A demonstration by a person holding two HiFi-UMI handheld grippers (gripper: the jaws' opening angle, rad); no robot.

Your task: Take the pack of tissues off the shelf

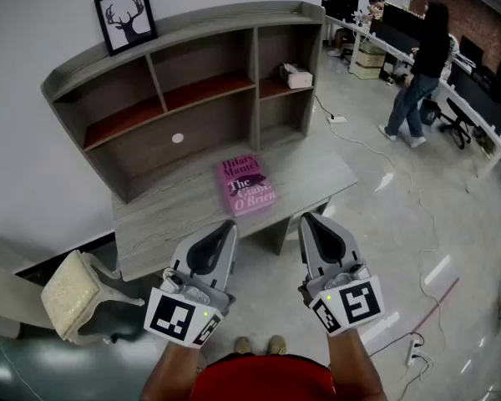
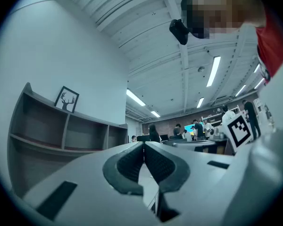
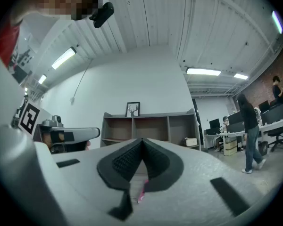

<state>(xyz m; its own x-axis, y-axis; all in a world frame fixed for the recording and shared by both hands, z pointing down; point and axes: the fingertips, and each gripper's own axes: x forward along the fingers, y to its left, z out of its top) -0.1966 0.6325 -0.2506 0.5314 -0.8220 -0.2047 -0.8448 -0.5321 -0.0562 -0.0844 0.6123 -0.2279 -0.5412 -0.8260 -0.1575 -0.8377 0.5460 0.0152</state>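
Note:
The pack of tissues (image 1: 296, 76), pale and small, lies on the right-hand compartment's middle shelf of the grey shelf unit (image 1: 175, 36); in the right gripper view the pack of tissues (image 3: 191, 142) shows small and far off. My left gripper (image 1: 228, 226) and right gripper (image 1: 308, 219) hover side by side in front of the desk's near edge, well short of the shelf. Both are shut with nothing between the pads. In the left gripper view the left gripper (image 2: 143, 146) points past the shelf's right end; the right gripper (image 3: 142, 141) faces the shelf straight on.
A pink book (image 1: 247, 185) lies on the grey desk (image 1: 159, 215) below the shelves. A framed deer picture (image 1: 125, 16) leans on the shelf top. A chair with a cream cushion (image 1: 69, 295) stands at the lower left. People stand at office desks (image 1: 417, 65) to the right.

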